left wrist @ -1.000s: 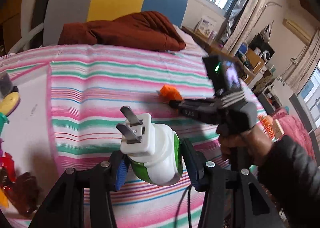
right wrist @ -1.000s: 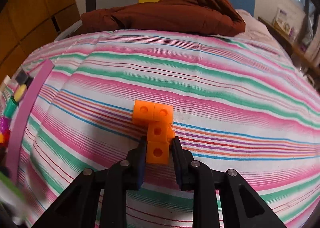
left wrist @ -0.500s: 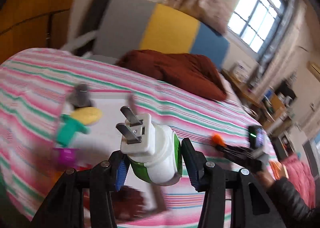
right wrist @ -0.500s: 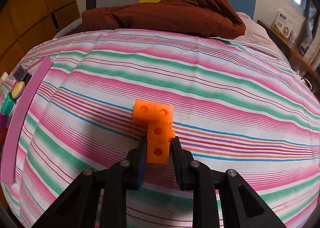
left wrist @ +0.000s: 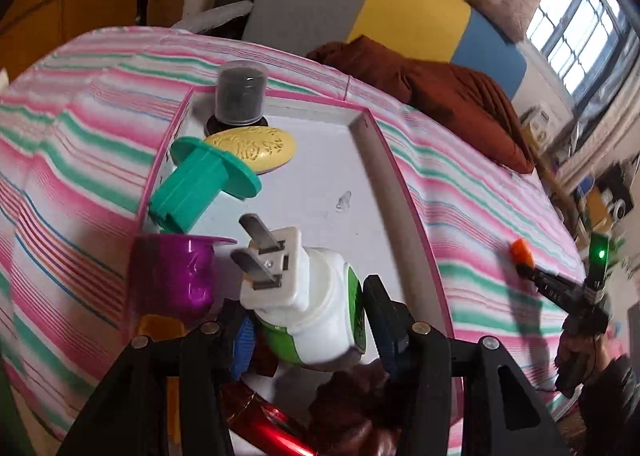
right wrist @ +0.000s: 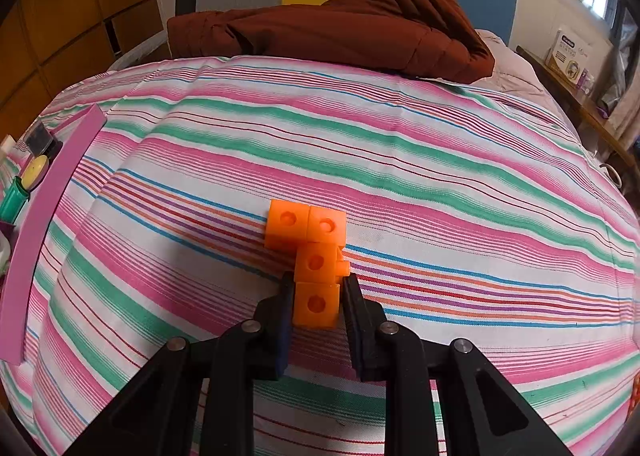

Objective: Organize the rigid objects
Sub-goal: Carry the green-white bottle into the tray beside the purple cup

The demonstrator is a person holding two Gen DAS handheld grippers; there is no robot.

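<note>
My left gripper [left wrist: 306,326] is shut on a white and green plug-in device [left wrist: 304,304] with two metal prongs, held above the near end of a pink-rimmed white tray [left wrist: 360,191]. The tray holds a dark capped jar [left wrist: 241,92], a yellow oval soap [left wrist: 256,148], a teal plastic piece [left wrist: 200,185] and a purple cup [left wrist: 172,276]. My right gripper [right wrist: 317,302] is shut on the near end of an orange block piece [right wrist: 314,256] on the striped bedspread. The right gripper also shows in the left wrist view [left wrist: 532,272] at far right.
A brown jacket [right wrist: 340,27] lies at the far edge of the bed before a grey, yellow and blue headboard. The tray's pink edge [right wrist: 44,211] shows at the left in the right wrist view. Red and brown items [left wrist: 276,432] lie at the tray's near end.
My left gripper has swung left from over the bedspread to above the tray, still holding the plug device. My right gripper stays shut on the orange blocks, barely moved.
</note>
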